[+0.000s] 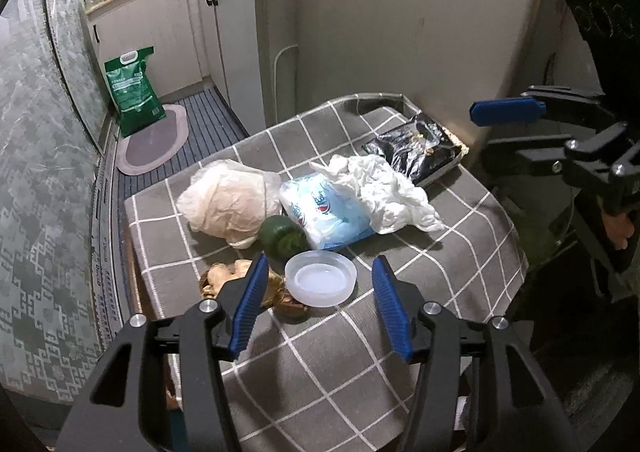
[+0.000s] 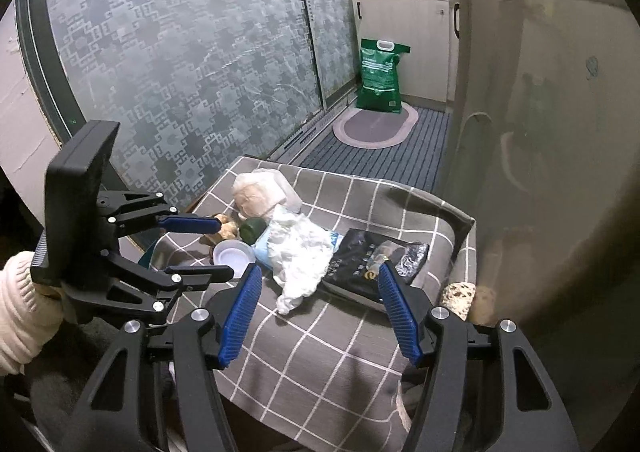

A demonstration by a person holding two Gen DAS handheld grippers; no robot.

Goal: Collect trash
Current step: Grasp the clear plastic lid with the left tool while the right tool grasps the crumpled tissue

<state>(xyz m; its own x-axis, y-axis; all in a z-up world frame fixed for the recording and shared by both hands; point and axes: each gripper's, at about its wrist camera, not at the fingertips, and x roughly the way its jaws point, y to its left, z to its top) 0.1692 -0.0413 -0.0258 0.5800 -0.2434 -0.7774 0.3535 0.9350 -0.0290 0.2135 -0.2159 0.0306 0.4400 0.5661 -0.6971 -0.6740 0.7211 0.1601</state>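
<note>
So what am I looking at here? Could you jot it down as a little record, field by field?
place: kitchen corner, small table under a grey checked cloth
trash on cloth: white plastic lid, crumpled white tissue, blue wet-wipe pack, black snack packet, beige bag, green fruit, brown peels
left gripper: jaws open, either side of the lid, not touching
right gripper: jaws open, nothing held
floor: green sack

Lid before bottle (on tablecloth)
</note>
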